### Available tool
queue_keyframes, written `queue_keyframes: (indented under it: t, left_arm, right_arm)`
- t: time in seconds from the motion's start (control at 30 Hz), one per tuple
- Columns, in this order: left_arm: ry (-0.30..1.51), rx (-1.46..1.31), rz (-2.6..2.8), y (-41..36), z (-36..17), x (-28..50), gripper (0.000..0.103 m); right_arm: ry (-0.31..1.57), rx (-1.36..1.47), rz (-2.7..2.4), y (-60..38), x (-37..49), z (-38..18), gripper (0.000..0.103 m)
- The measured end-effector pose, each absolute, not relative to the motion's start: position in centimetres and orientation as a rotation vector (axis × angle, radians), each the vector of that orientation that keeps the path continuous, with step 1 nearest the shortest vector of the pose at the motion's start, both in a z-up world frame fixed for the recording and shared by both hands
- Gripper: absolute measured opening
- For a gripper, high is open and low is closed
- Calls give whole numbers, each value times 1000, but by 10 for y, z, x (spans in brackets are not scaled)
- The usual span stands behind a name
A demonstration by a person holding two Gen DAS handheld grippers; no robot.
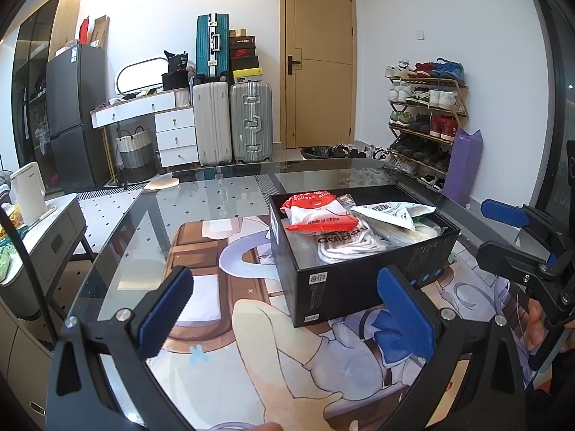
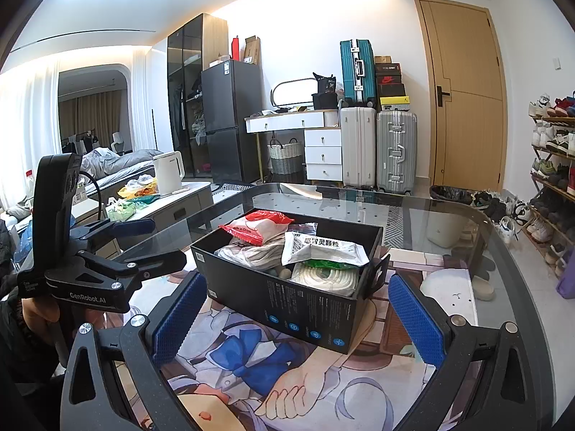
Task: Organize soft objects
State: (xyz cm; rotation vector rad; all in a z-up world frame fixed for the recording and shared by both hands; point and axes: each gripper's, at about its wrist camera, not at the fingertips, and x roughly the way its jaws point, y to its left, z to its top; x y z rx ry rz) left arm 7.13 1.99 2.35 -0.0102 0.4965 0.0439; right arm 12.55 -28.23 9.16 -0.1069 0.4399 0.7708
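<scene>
A black box (image 1: pixel 345 283) (image 2: pixel 287 298) stands on the glass table over a printed mat. It holds a red and white packet (image 1: pixel 316 215) (image 2: pixel 257 230), white Adidas socks (image 1: pixel 345 244) (image 2: pixel 248 251), a white medicine sachet (image 1: pixel 391 213) (image 2: pixel 323 249) and a white bundle (image 2: pixel 325 274). My left gripper (image 1: pixel 287 309) is open and empty, just short of the box's near left corner. My right gripper (image 2: pixel 294 319) is open and empty, in front of the box's long side. The right gripper also shows in the left wrist view (image 1: pixel 517 237), the left gripper in the right wrist view (image 2: pixel 143 240).
The glass table (image 1: pixel 215 194) (image 2: pixel 431 208) has a rounded far edge. A side table with a white kettle (image 2: pixel 167 172) stands to the left. Suitcases (image 1: pixel 233 122), a dresser, a fridge, a door and a shoe rack (image 1: pixel 427 118) line the walls.
</scene>
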Motion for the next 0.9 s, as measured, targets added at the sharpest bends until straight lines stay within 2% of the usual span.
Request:
queue_keyframes:
  t: [0.9]
  left_arm:
    - [494,-33,33,22,24,72,103]
  right_arm:
    - [439,-106,771,-282,125,91,102]
